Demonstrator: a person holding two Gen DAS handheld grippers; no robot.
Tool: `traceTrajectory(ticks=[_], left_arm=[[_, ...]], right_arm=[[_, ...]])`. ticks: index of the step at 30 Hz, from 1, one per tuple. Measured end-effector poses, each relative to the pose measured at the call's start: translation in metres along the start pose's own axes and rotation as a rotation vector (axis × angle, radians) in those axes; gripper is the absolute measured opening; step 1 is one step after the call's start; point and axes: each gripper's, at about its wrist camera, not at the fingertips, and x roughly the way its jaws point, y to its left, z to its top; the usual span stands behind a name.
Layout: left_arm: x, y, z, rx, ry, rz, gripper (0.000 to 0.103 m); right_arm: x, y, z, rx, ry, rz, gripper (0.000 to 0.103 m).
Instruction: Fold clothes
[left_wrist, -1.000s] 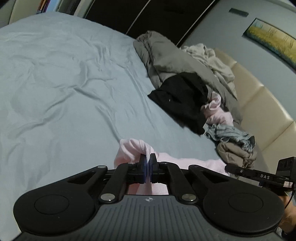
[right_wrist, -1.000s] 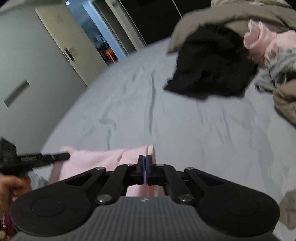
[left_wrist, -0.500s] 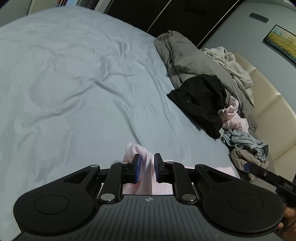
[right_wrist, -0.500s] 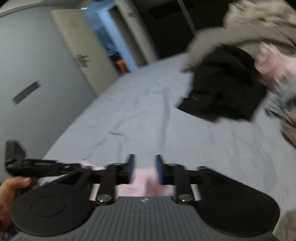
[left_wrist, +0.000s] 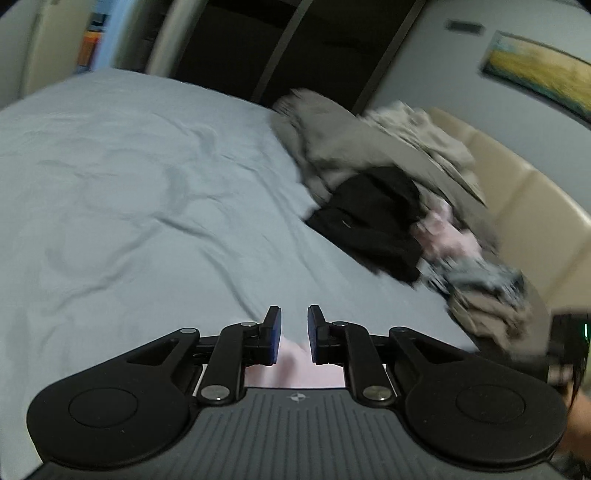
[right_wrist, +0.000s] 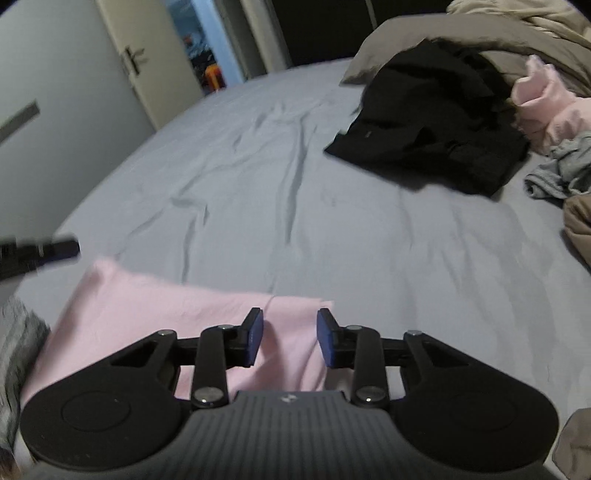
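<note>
My left hand-held gripper (left_wrist: 294, 334) sits low centre in the left wrist view, jaws slightly apart, blue pads (left_wrist: 275, 334) not pressing anything; a strip of the flat pale pink cotton garment (left_wrist: 295, 369) shows below and between them, on the light blue-grey bed sheet (left_wrist: 147, 203). My right hand-held gripper (right_wrist: 290, 338) is low centre in the right wrist view, jaws opening, wider than the left; the pink garment (right_wrist: 147, 306) lies under and between the pads (right_wrist: 255, 336), a small ridge of fabric rising in the gap, pads clear of it. The garment spreads flat across the lower left of that frame, its far edge straight, right corner just past the right pad. The tip of the left gripper pokes in blurred at the left edge of the right wrist view, just above the garment's far left corner; can't tell if it touches. Unfolded pile at upper right in both views: crumpled black garment (right_wrist: 436, 122) nearest the open sheet, grey-beige bedding or clothing (left_wrist: 340, 144) behind it, a bunched pink item (right_wrist: 543, 99), a grey knit piece (right_wrist: 561, 173) and a tan one (left_wrist: 487, 314) towards the frame edge. Cream padded headboard (left_wrist: 524, 206) behind the pile, a framed yellow landscape picture (left_wrist: 539, 74) on the wall, upper right of the left view. White door with handle (right_wrist: 133, 59) upper left of the right view. Left view motion-blurred.
</note>
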Motion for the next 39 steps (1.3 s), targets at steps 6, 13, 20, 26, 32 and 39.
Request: traceTrajectory(ticks=[6, 13, 20, 26, 32, 39], left_arm=[[-0.003, 0.008, -0.023, 0.020, 0.126, 0.065, 0.034], [-0.020, 0.042, -0.028, -0.123, 0.207, 0.066, 0.054], [-0.008, 0.049, -0.036, -0.166, 0.313, 0.058, 0.056], [0.005, 0.051, -0.053, -0.166, 0.390, 0.061, 0.058], [0.004, 0.067, -0.056, -0.260, 0.362, 0.021, 0.059], [0.008, 0.080, -0.062, -0.395, 0.313, -0.056, 0.072]], right_arm=[[-0.026, -0.009, -0.006, 0.133, 0.056, 0.138, 0.072], [-0.030, -0.013, -0.036, 0.171, 0.196, 0.135, 0.076], [-0.014, -0.016, -0.053, 0.200, 0.273, 0.130, 0.076], [-0.004, -0.021, -0.056, 0.231, 0.290, 0.142, 0.079], [-0.002, -0.025, -0.056, 0.269, 0.298, 0.158, 0.079], [0.005, -0.028, -0.059, 0.329, 0.312, 0.200, 0.084]])
